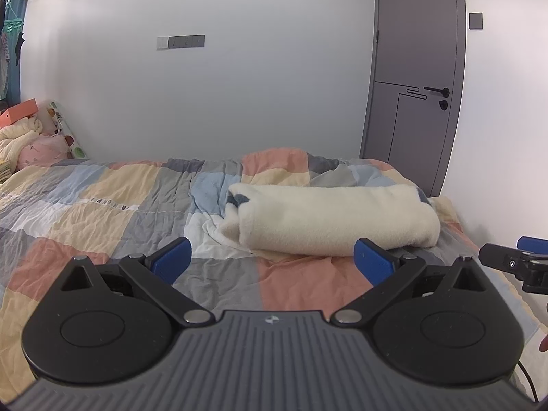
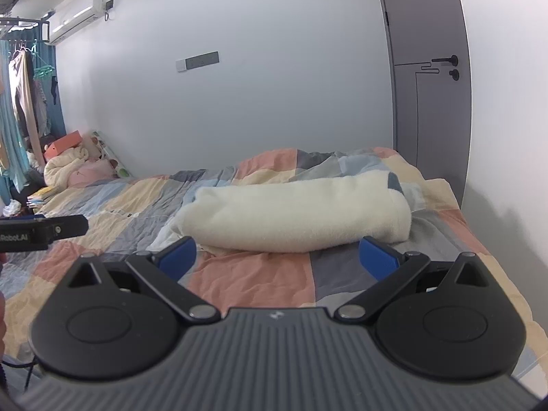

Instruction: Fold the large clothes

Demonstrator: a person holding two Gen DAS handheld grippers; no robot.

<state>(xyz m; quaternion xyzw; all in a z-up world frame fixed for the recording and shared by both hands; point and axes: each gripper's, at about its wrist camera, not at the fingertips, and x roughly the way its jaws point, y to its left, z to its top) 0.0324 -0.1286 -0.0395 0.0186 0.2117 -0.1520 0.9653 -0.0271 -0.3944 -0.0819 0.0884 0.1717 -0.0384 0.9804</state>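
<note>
Across the patchwork bed [image 1: 102,205] lay a cream blanket [image 1: 328,219], already folded into a thick bundle, beyond both empty, wide-spread grippers [image 1: 272,262] [image 2: 279,260], best gripped together at opposite ends.

Your folded garment [image 1: 328,217] lies on the bed [image 1: 102,205], ahead of both tools and toward the bed's right end, near the door [image 1: 418,68]. Your left tool [image 1: 272,257] sits before its left part, your right tool [image 2: 279,255] before its middle, each apart from it. Behind the bed stands the wall [image 1: 205,102]; pillows [image 1: 30,144] are piled at the far left.
</note>
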